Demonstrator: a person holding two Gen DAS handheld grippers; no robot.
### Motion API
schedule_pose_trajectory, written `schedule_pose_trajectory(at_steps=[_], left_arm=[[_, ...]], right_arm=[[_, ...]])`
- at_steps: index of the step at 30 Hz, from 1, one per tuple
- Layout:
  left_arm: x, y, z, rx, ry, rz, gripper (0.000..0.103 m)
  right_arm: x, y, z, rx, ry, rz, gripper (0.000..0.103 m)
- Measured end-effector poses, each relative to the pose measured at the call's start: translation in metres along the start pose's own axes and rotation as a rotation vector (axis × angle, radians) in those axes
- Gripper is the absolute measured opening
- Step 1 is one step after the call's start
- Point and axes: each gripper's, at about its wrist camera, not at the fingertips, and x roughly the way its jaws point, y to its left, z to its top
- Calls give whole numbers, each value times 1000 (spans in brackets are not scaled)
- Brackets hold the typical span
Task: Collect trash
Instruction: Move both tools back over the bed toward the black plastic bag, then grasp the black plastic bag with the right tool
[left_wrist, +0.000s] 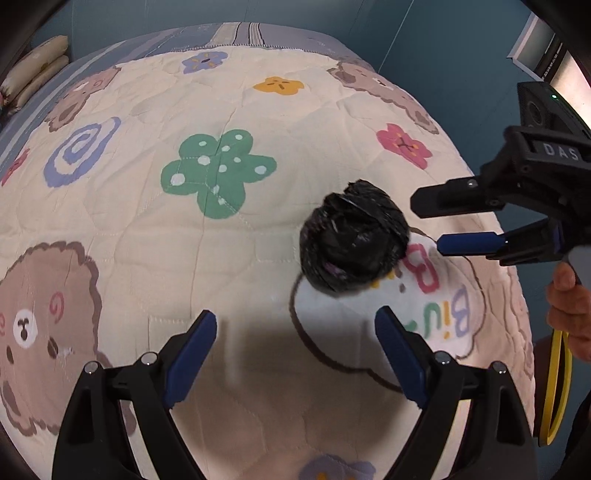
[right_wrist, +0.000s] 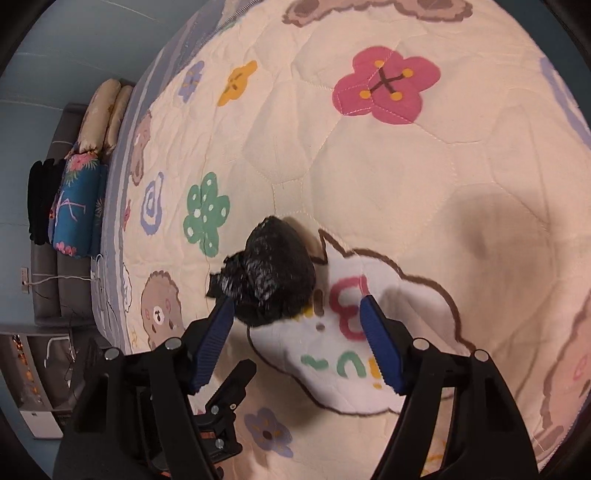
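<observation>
Crumpled black plastic bag (left_wrist: 354, 236) rests on the cartoon-print quilt (left_wrist: 258, 110). Right gripper (right_wrist: 297, 314) part-open beside it, left gripper (left_wrist: 295, 328) wide; both hold nothing.

Quilt (left_wrist: 258, 258) on the bed: stitched cotton-looking cloth, matt, softly puckered along the seams, printed flowers and bears. Crumpled black bag (left_wrist: 352, 242): thin plastic film, glossy, creased, catching light. Left hand-held gripper (left_wrist: 295, 354): matt black hard plastic, silvery metal pins, blue ribbed rubbery pads (left_wrist: 190, 356). Right hand-held gripper (right_wrist: 297, 345): same materials.
</observation>
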Motion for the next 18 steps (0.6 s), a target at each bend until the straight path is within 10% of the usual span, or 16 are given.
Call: schedule_pose_trajectory(at_steps=[9,18], left_arm=[[22,1,21,-5,-9,-55,81],[32,-14,8,68,1,-93,27]], right_arm=[[37,10,28,-7,40,-41,58],[56,26,28,-79,80,-33,40]])
